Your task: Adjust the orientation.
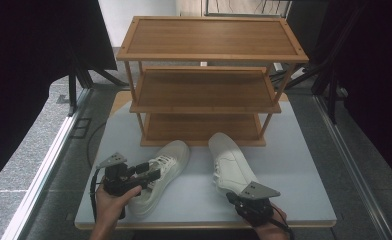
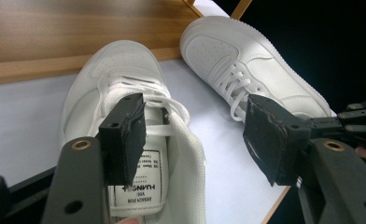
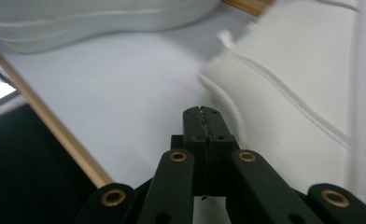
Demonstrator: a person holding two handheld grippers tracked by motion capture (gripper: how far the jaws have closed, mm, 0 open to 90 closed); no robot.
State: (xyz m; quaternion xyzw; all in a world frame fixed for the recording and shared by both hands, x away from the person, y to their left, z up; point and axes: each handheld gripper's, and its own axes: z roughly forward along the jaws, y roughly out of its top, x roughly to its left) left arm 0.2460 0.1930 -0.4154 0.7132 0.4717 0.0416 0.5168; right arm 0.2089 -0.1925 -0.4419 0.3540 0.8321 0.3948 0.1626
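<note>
Two white sneakers lie on the pale table in front of a wooden shoe rack. My left gripper (image 1: 150, 170) (image 2: 193, 126) stands open at the heel end of the left sneaker (image 1: 166, 167) (image 2: 120, 70). One pad hangs over its tongue label and the other is outside the collar, neither pressing. My right gripper (image 1: 232, 198) (image 3: 202, 112) is shut with nothing between its pads, low over the table just beside the heel of the right sneaker (image 1: 231, 160) (image 3: 302, 84) (image 2: 246, 60).
The three-tier wooden rack (image 1: 204, 90) stands at the back of the table (image 1: 294, 165), its shelves bare. The table's front edge (image 3: 55, 126) runs close to my right gripper. Dark curtains and stands flank the floor on both sides.
</note>
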